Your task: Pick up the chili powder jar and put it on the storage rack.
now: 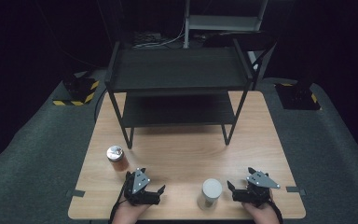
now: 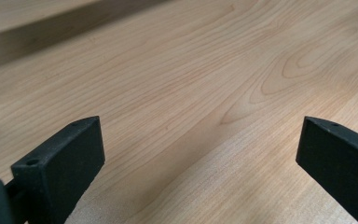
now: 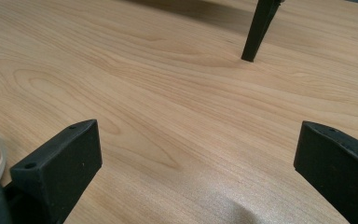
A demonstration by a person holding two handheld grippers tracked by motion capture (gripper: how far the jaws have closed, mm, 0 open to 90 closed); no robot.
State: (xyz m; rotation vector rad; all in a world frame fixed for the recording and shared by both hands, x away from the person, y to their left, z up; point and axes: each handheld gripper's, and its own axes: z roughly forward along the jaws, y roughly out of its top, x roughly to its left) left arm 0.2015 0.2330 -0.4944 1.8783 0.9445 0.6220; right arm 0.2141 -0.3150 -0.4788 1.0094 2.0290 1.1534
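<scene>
Both claws, left claw (image 1: pixel 161 190) and right claw (image 1: pixel 231 186), are spread and empty; a careless sweep could topple the white-lidded glass jar (image 1: pixel 210 193) between them.

Your left gripper (image 2: pixel 200 154) holds its jaws wide at 8 and 4 o'clock, nothing between them, above bare table (image 2: pixel 191 79); a dark shadow band crosses 11 o'clock.

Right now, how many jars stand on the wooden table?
2. The jar with the silver lid stands near the shelf rack's front left leg. The jar with the white lid stands at the near edge, beside the right gripper. None looks hidden.
</scene>
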